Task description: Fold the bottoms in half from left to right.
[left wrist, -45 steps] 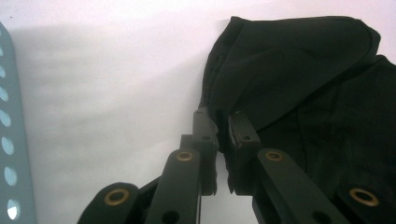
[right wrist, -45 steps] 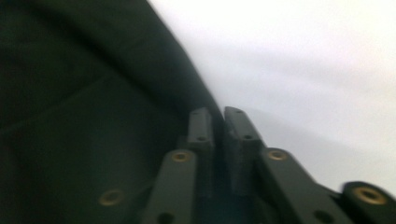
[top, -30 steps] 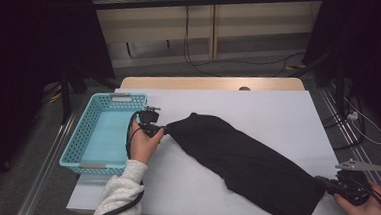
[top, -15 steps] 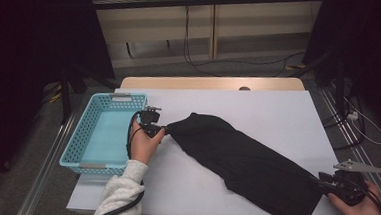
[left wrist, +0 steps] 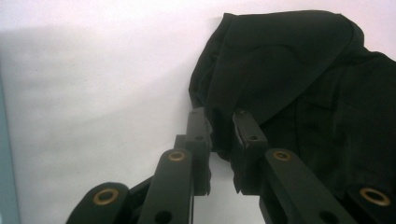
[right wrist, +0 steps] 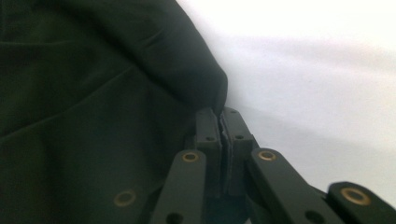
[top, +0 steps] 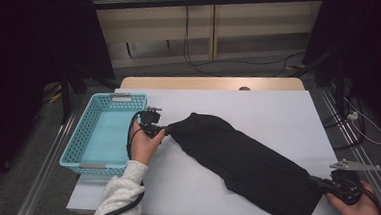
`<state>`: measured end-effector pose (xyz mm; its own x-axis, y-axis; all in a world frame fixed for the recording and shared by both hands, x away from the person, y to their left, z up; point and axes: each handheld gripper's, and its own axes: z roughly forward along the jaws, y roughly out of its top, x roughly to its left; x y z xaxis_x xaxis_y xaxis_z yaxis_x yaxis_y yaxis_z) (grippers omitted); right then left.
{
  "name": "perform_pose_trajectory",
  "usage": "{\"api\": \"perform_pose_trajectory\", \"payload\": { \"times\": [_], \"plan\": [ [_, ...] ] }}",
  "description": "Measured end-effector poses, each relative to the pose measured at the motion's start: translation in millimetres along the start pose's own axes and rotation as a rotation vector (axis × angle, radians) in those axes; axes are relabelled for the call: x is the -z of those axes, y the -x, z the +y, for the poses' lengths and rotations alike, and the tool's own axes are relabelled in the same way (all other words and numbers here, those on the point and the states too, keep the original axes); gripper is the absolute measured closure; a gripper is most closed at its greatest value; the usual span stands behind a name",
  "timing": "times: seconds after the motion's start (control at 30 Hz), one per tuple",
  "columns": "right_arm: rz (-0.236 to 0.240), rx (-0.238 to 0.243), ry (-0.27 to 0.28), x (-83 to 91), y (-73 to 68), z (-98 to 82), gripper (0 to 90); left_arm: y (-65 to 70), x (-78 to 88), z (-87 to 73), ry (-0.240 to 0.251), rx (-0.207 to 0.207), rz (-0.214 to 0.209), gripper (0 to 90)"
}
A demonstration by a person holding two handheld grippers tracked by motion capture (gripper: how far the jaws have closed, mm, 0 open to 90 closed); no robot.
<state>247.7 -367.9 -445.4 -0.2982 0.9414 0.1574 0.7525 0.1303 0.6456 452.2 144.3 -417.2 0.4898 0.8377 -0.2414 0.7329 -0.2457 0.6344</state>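
Long black fabric garment [top: 245,163] lying diagonally across my white surface [top: 278,113], my left gripper [top: 163,131] pinching its upper end beside the turquoise plastic basket [top: 83,146], my right gripper [top: 319,184] clamped tight on its lower corner.

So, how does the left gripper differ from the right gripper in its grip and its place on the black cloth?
The left gripper holds a thick bunch of the black cloth with a gap between its jaws; the right gripper has its jaws pressed almost together on a thin edge. The left gripper holds the end near the blue basket; the right gripper holds the opposite end, near the table's front corner. Both are shut on the same cloth.
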Motion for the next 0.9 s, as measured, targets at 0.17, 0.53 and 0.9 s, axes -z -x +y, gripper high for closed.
{"api": "perform_pose_trajectory", "payload": {
  "times": [0.17, 0.53, 0.9],
  "plan": [
    [-0.065, 0.012, -0.012, 7.8, 7.7, 1.7, 88.4, -0.6, 1.0, 0.1, 0.002, 0.005, -0.016, 78.9],
    [-0.143, 0.041, 0.031, 10.0, 12.1, 4.0, 70.2, 6.7, -2.4, 1.2, 0.020, -0.029, -0.041, 63.5],
    [0.010, 0.057, 0.104, -7.4, -24.9, 24.6, 44.4, 2.2, -20.2, -3.4, 0.037, -0.045, 0.002, 35.3]
  ]
}}
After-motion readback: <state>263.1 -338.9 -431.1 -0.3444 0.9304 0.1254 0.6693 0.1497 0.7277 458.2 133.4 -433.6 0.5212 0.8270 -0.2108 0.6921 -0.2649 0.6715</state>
